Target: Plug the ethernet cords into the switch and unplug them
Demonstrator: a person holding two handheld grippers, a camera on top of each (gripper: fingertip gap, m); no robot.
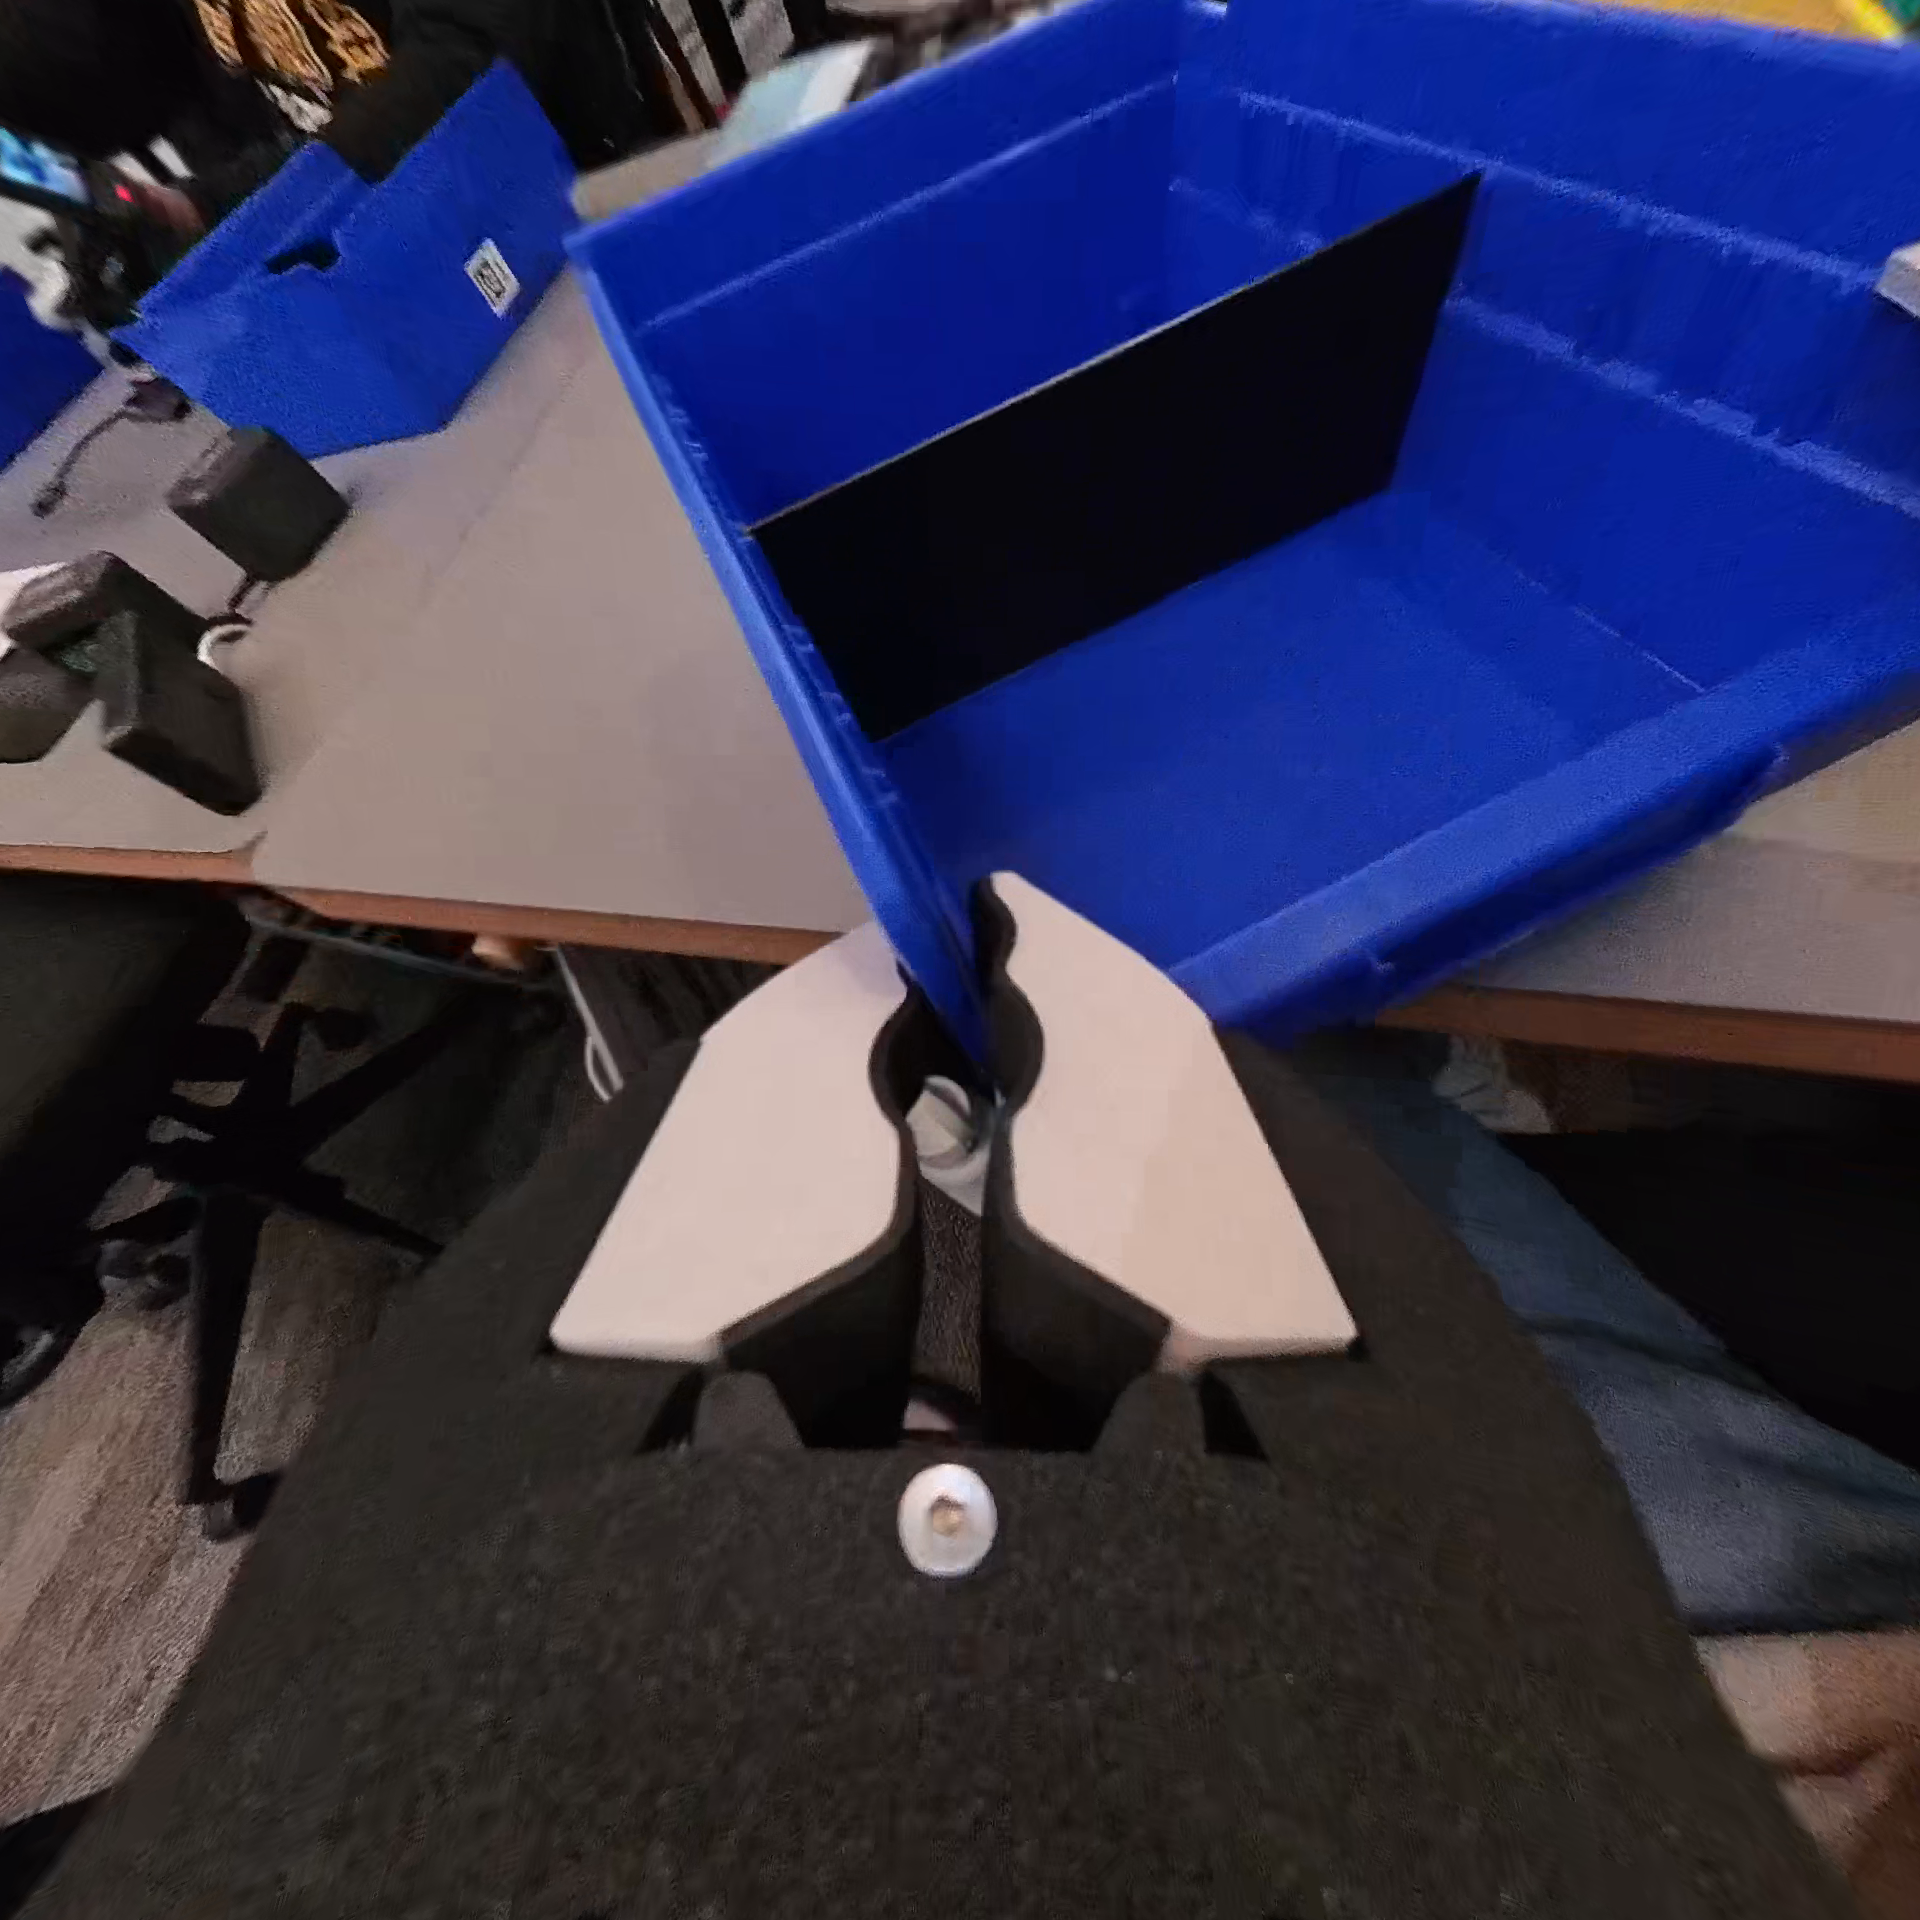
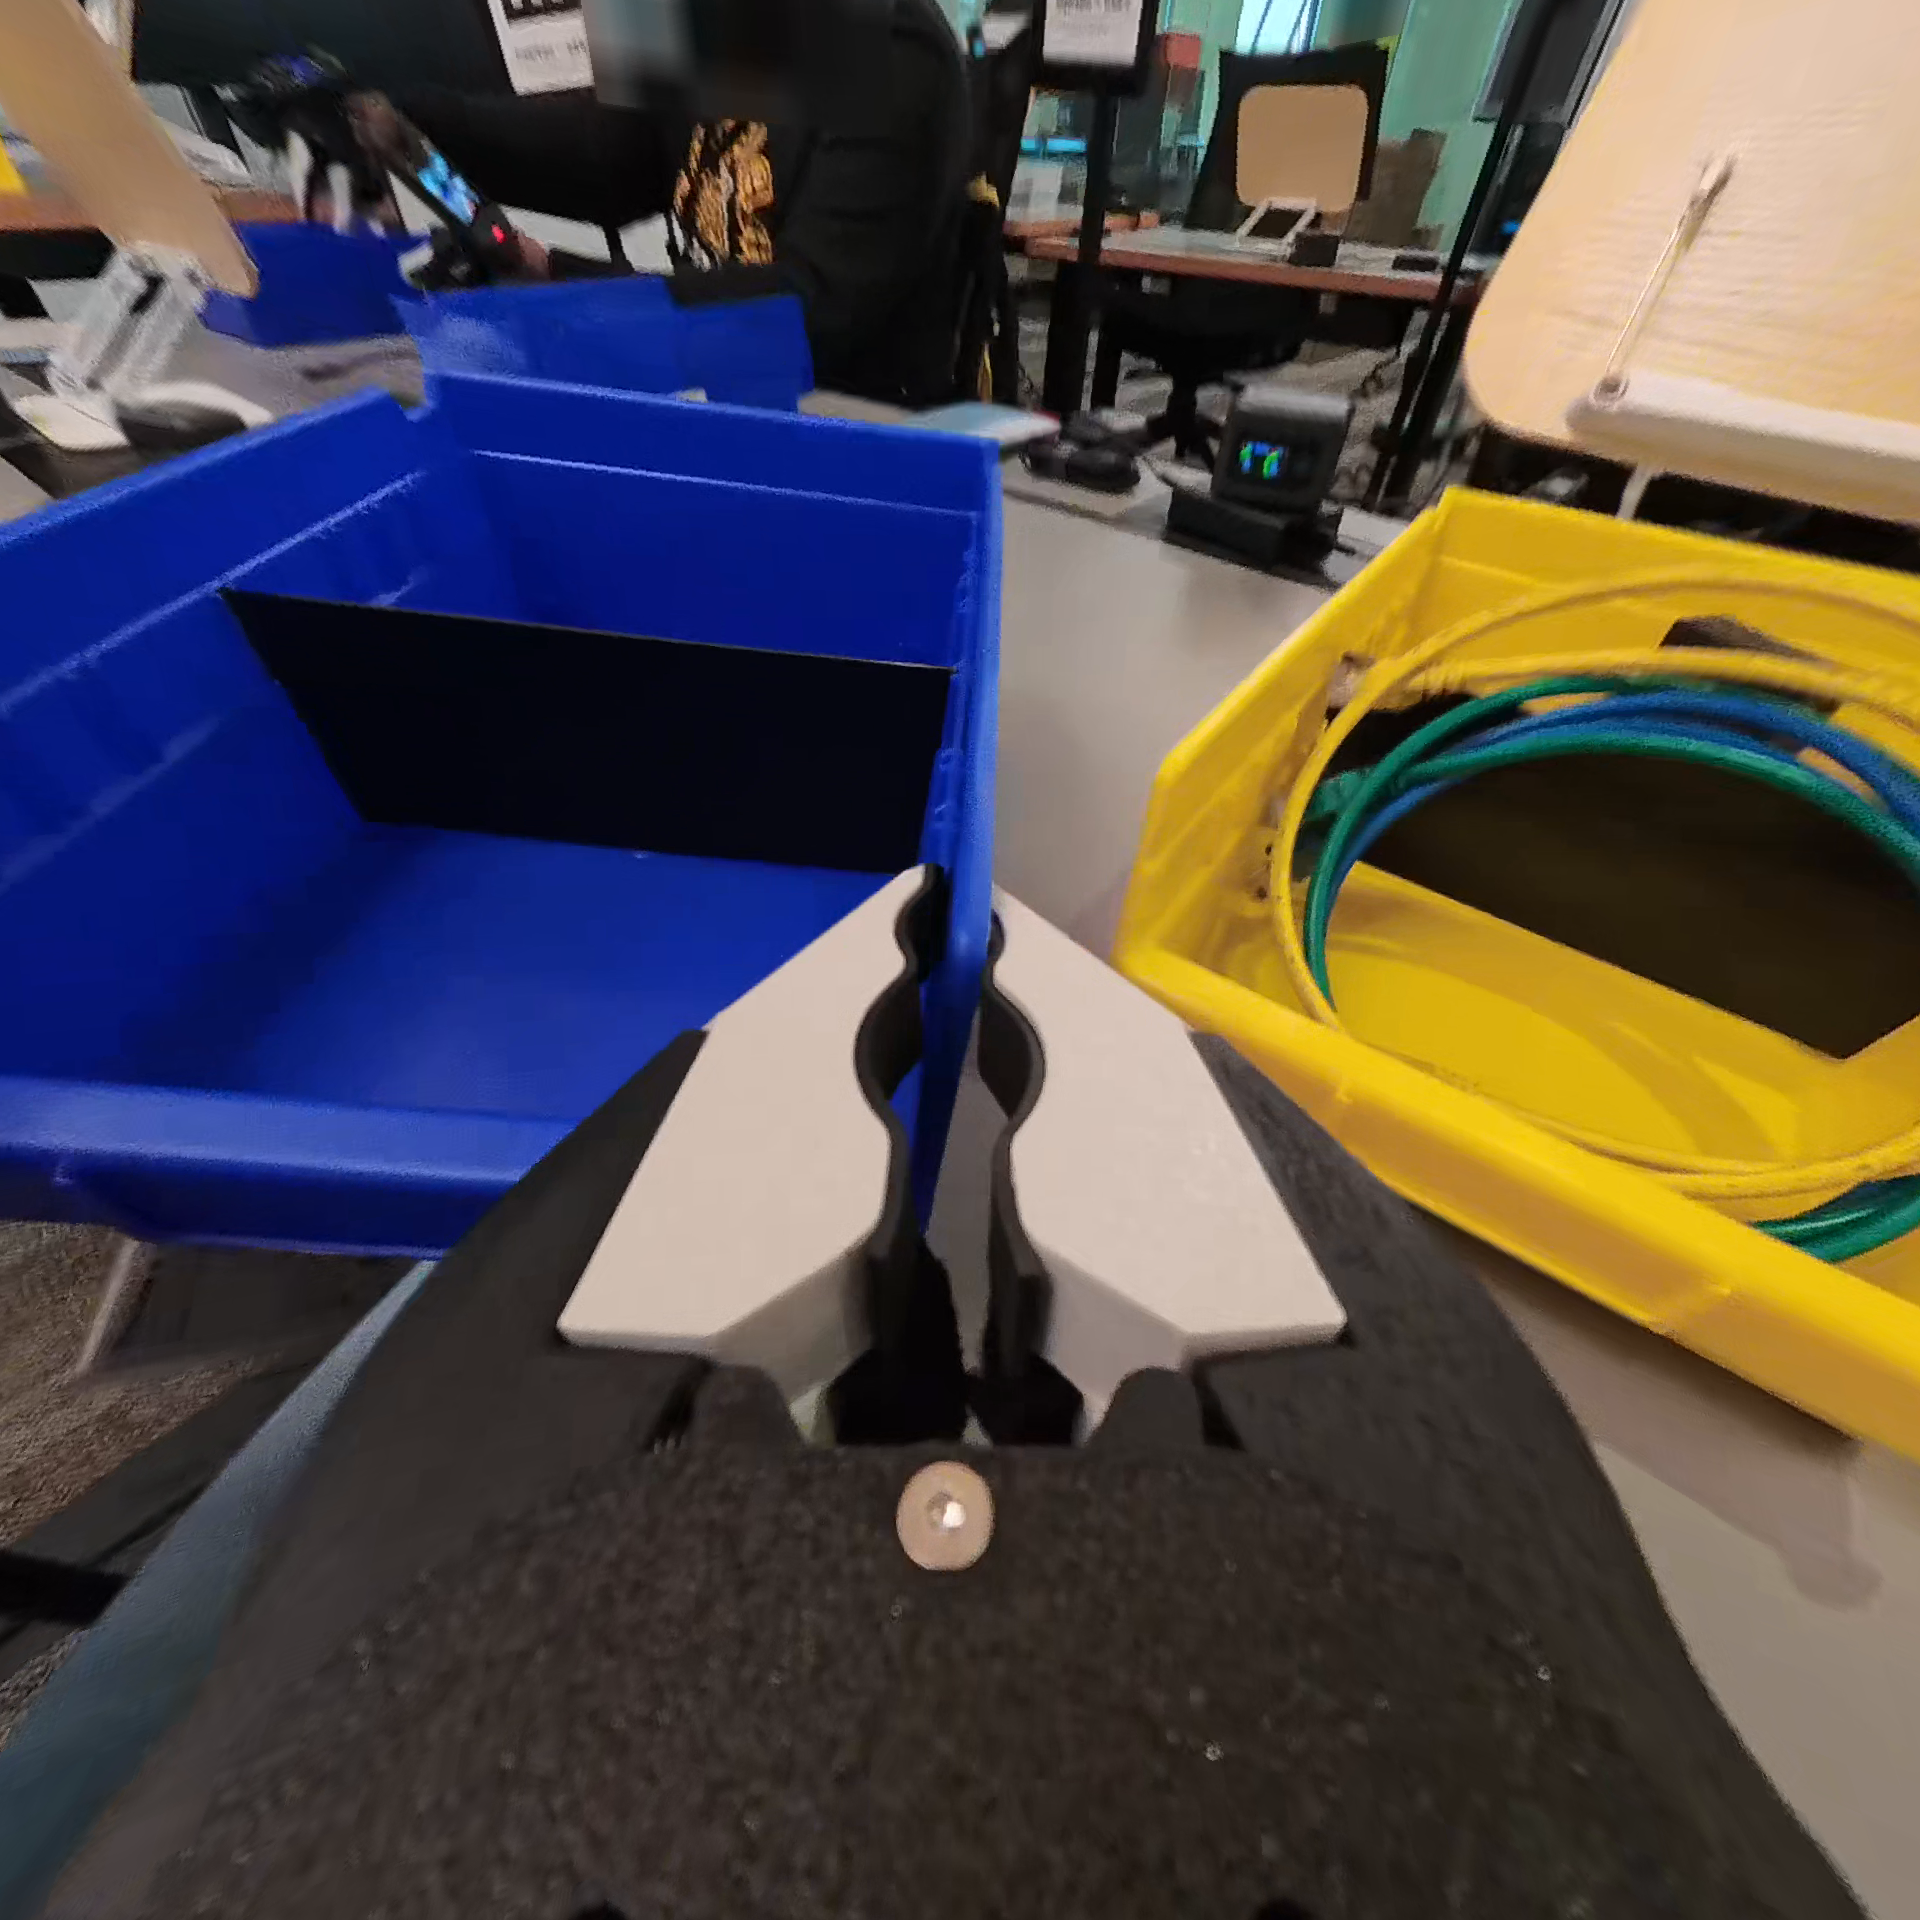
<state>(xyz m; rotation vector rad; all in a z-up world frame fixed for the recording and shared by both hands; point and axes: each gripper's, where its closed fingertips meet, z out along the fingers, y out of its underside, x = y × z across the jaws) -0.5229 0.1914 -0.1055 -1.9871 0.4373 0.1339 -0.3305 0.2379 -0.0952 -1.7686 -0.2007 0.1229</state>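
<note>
Cords (image 2: 1621, 821), green, blue and yellow, lie coiled in yellow bin (image 2: 1455, 1122).

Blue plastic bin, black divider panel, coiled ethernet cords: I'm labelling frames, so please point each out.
Blue plastic bin (image 2: 727, 436): right wrist view, back rim.
Black divider panel (image 2: 623, 738): right wrist view, middle of its face.
Coiled ethernet cords (image 2: 1382, 769): right wrist view, green loop in the yellow bin.

A shared lab or workshop room with rows of work desks.

A grey tabletop (image 1: 540, 665) with a wood edge carries blue bins (image 2: 436, 831), a yellow bin (image 2: 1475, 1049) of coiled cables (image 2: 1382, 790) at 3 o'clock, and black blocks (image 1: 177, 686) at 9 o'clock. At 12 o'clock stand more desks (image 2: 1247, 265), office chairs (image 2: 1205, 332), a small lit screen (image 2: 1262, 457), and a person (image 2: 831, 208) at another bin. Carpet (image 1: 94, 1600) covers the floor.
</note>
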